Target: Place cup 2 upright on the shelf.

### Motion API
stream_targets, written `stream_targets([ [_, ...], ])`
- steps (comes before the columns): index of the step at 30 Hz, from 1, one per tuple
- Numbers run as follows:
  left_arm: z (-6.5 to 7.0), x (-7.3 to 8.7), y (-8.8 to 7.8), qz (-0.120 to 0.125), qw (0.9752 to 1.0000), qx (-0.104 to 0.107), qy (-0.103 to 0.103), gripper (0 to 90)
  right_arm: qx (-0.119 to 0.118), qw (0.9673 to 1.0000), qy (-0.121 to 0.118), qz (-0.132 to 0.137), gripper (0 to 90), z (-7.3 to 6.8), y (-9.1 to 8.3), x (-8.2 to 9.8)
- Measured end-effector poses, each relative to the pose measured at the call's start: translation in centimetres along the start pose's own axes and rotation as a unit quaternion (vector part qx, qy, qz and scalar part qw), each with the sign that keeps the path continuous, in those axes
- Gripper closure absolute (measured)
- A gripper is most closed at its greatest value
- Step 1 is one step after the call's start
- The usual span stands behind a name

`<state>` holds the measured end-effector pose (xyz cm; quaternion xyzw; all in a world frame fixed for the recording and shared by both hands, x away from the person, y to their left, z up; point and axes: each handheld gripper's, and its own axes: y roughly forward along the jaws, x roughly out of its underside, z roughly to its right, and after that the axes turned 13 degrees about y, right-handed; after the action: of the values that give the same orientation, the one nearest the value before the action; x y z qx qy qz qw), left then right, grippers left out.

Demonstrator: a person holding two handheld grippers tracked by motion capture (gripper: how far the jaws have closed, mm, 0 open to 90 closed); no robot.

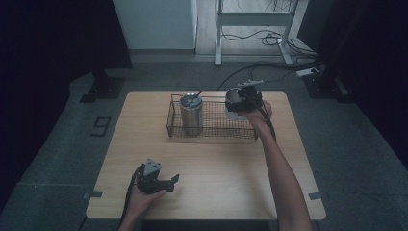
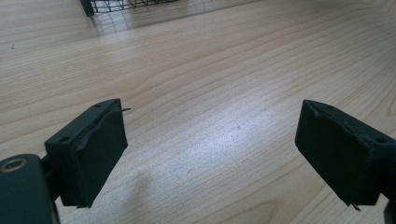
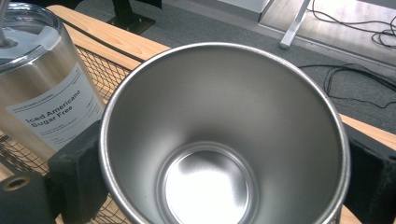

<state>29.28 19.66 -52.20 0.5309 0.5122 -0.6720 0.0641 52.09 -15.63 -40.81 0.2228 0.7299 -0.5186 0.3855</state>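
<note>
Right gripper [image 3: 210, 177] has its jaws clamped on the empty steel cup [image 3: 219, 135], held at the wire basket's [image 1: 211, 126] right end near the table's [image 1: 207, 163] far edge. Just beside stands the lidded tumbler [image 1: 191, 114]. Left gripper [image 2: 210, 154] sits jaws apart, near edge.

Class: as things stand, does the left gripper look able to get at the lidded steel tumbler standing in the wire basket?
Probably yes: the left gripper has open, empty jaws, and bare wooden table lies between it and the lidded steel tumbler, upright in the black wire basket.
</note>
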Motion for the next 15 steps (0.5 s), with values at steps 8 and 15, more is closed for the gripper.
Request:
stream_targets([
  [8,0.0,0.1,0.1,-0.001,1.0000,0.000,-0.001,9.0,-0.002,1.0000,-0.003,-0.006,6.6,-0.4,0.9,-0.2],
  [15,0.0,0.1,0.1,-0.001,1.0000,0.002,-0.002,9.0,0.002,1.0000,0.000,-0.009,6.7,-0.3,1.5,-0.2],
])
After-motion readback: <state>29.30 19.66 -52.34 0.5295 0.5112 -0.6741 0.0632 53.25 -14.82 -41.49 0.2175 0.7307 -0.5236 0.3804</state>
